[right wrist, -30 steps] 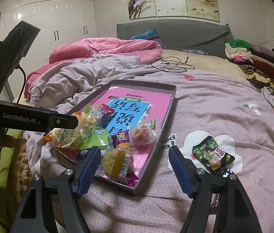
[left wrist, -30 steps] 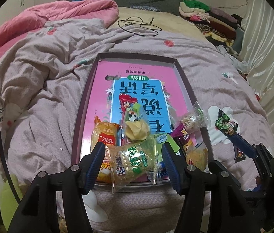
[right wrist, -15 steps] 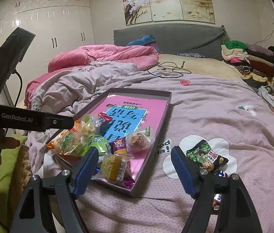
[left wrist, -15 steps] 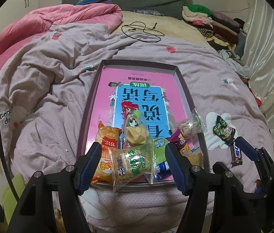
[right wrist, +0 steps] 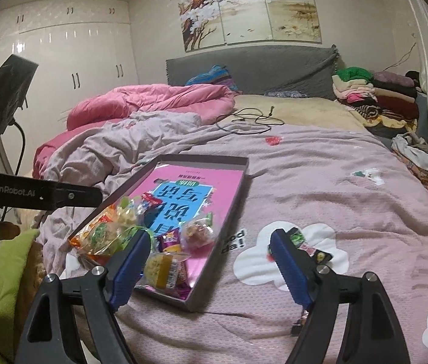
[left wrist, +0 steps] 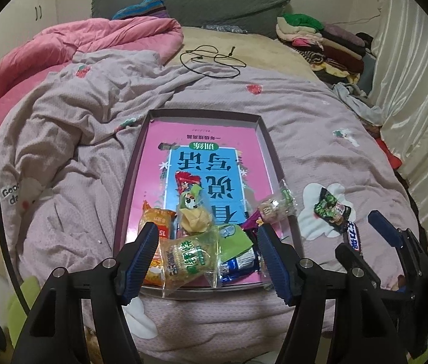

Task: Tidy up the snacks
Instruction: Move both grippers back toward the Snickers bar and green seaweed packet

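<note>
A shallow grey box lid with a pink and blue printed inside [left wrist: 204,139] [right wrist: 210,188] lies on the bed and holds several snack packets at its near end. A yellow-green packet [left wrist: 188,256] lies at the near edge, between my left gripper's open, empty fingers [left wrist: 206,250]. A green and black packet [left wrist: 332,209] [right wrist: 304,244] and a dark bar [left wrist: 354,238] lie on the blanket right of the lid. My right gripper [right wrist: 209,268] is open and empty, held above the lid's near right corner and the green packet.
The bed is covered by a mauve blanket [left wrist: 314,112] with a rumpled pink duvet [left wrist: 92,42] at the back left. A black cable [left wrist: 210,60] lies behind the lid. Folded clothes [left wrist: 320,39] are stacked at the back right. A curtain [left wrist: 414,75] hangs on the right.
Both grippers have pulled back and risen from the lid, so more of the bed and room shows. Both stay open. The snacks have not moved.
</note>
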A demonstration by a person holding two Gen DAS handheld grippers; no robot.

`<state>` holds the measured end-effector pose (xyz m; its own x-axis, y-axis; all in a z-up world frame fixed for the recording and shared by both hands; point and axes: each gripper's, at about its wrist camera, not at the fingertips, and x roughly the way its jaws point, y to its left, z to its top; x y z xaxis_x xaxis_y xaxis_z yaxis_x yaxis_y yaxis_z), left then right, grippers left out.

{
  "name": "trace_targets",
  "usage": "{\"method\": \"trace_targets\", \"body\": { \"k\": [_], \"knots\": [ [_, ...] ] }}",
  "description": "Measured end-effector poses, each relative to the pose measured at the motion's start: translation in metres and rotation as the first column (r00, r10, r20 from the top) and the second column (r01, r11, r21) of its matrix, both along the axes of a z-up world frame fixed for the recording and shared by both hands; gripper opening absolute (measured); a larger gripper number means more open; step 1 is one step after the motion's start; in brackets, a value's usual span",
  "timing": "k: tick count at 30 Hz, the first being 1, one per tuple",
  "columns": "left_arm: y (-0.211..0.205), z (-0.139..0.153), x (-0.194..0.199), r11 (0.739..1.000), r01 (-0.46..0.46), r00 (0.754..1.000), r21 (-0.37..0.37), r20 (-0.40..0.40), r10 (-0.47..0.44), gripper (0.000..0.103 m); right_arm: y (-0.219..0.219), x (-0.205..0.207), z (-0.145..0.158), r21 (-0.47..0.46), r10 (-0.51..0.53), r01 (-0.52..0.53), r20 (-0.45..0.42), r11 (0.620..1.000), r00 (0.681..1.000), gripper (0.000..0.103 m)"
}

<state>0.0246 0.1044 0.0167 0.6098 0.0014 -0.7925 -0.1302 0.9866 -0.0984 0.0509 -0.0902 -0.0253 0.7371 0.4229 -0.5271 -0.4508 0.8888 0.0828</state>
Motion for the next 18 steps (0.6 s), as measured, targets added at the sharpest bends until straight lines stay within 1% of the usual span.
{"method": "trace_targets", "body": {
  "k": [3, 7, 18],
  "knots": [
    [-0.003, 0.004, -0.001, 1.000, 0.006, 1.000, -0.004, 0.008, -0.005, 0.070, -0.008, 0.001, 0.004, -0.006, -0.026, 0.026, 0.021, 1.000, 0.999, 0.082],
    [-0.008, 0.010, -0.003, 1.000, 0.019, 1.000, -0.003, 0.020, -0.019, 0.070, -0.020, 0.002, 0.008, 0.011, -0.060, 0.060, 0.022, 0.998, 0.998, 0.083],
    [-0.027, 0.022, -0.005, 0.998, 0.067, 0.997, -0.006, 0.037, -0.067, 0.070, -0.051, 0.003, 0.016, 0.021, -0.151, 0.151, 0.022, 0.988, 0.988, 0.083]
  ]
}}
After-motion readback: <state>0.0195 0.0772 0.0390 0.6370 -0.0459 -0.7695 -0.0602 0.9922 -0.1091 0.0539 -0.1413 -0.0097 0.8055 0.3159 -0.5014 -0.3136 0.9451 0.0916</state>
